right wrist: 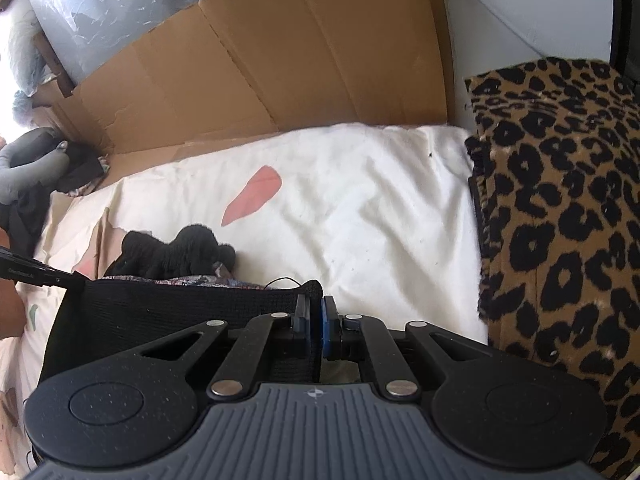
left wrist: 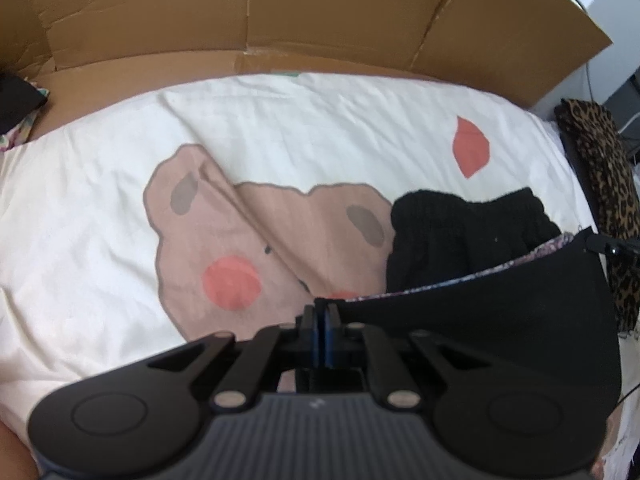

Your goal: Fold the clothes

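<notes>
A black garment (left wrist: 500, 320) with a patterned inner lining hangs stretched between my two grippers above the bed. My left gripper (left wrist: 320, 312) is shut on its left corner. My right gripper (right wrist: 315, 308) is shut on the opposite corner of the black garment (right wrist: 168, 312). Part of it lies bunched as a black knit heap (left wrist: 460, 232) on the white bedsheet (left wrist: 280, 128), also seen as the knit heap (right wrist: 176, 254) in the right wrist view. The far tip of the other gripper (right wrist: 36, 272) shows at the left edge there.
A cardboard sheet (left wrist: 280, 12) stands behind the bed. A folded leopard-print cloth (right wrist: 560, 208) lies at the right end of the bed. Dark clothes and a grey stuffed shape (right wrist: 32, 168) sit at the far left. The sheet carries a pink bear print (left wrist: 248, 240).
</notes>
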Demonstrator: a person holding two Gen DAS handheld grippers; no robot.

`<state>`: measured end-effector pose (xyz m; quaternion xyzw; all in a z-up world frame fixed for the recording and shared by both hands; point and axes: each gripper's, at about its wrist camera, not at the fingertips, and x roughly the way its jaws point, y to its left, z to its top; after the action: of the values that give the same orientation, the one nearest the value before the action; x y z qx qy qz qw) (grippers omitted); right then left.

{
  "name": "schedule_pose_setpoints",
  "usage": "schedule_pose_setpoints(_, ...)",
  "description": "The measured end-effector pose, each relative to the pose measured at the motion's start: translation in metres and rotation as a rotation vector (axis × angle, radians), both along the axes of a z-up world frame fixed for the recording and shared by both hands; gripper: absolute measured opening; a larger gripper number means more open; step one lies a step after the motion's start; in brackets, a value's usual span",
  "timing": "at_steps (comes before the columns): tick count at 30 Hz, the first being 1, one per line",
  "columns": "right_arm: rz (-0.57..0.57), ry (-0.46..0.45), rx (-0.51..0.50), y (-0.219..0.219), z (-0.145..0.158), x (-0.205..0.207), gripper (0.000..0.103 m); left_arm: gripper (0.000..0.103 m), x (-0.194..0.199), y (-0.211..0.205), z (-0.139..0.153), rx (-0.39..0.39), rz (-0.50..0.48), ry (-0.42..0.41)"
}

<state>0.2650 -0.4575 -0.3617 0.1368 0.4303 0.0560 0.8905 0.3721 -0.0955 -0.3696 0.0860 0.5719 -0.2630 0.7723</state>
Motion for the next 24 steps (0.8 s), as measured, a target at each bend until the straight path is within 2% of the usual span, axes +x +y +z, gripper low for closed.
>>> schedule_pose_setpoints(6,0.005,0.028,-0.008,0.006,-0.012,0.013,0.004,0.005,0.002,-0.003,-0.015,0.018,-0.007,0.024)
schedule_pose_setpoints(9,0.0,0.058,0.007,0.007,-0.016,0.013,0.006,0.01,0.002,-0.002,-0.015,0.011,0.001,0.043)
schedule_pose_setpoints(10,-0.005,0.046,0.006,0.006,-0.013,0.01,0.007,0.02,0.002,-0.001,-0.015,0.009,-0.002,0.045)
schedule_pose_setpoints(11,-0.009,0.038,0.005,0.005,-0.01,0.009,0.014,0.036,0.002,-0.001,-0.014,0.009,-0.005,0.046)
schedule_pose_setpoints(13,-0.015,0.023,0.006,0.003,-0.004,0.006,0.037,0.046,0.0,0.0,-0.015,0.018,-0.01,0.043)
schedule_pose_setpoints(14,-0.017,0.018,0.009,0.002,-0.002,0.005,0.043,0.046,0.0,0.0,-0.017,0.022,-0.015,0.045)
schedule_pose_setpoints(15,-0.017,0.022,0.011,0.001,-0.002,0.005,0.044,0.046,-0.001,0.0,-0.018,0.025,-0.019,0.047)
schedule_pose_setpoints(24,0.016,0.083,0.006,0.015,-0.023,0.011,0.044,0.048,-0.003,-0.003,-0.03,0.027,-0.019,0.051)
